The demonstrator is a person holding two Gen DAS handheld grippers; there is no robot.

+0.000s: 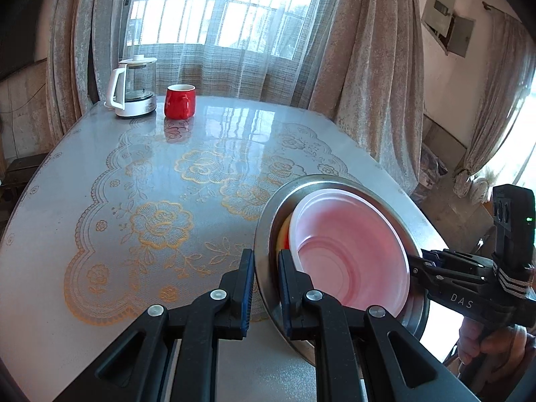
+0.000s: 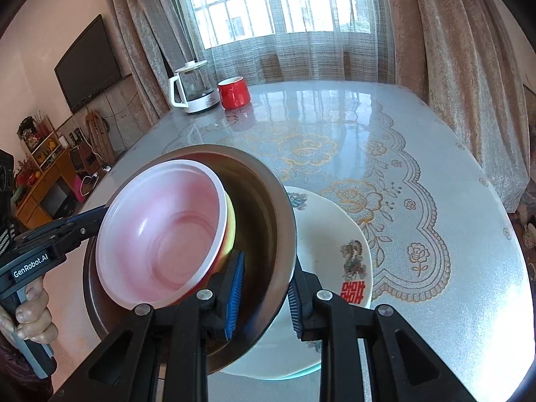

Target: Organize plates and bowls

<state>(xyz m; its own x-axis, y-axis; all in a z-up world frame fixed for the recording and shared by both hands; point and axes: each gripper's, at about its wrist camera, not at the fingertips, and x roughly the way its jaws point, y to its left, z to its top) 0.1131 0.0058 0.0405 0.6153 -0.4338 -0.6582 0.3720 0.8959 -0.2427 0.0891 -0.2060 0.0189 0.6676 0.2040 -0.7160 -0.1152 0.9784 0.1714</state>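
Barred window (image 2: 284, 3) backlit behind sheer net, beige curtains (image 1: 375, 67) both sides; wall TV (image 2: 88, 62), wooden shelf unit (image 2: 47, 181) left; glossy lace-print table (image 1: 150, 174)

A: What sits lower right in the left wrist view?
B: A steel bowl (image 1: 338, 184), tilted, its rim pinched at two opposite sides. Inside it a pale pink bowl (image 1: 351, 254) nests over what seems a yellow and red bowl (image 1: 283, 234); only its edge shows.
A: And in the right wrist view?
B: The same stack lower left, leaning. Beneath it, right of centre, a white plate (image 2: 331, 234) with floral prints and a red symbol lies flat.
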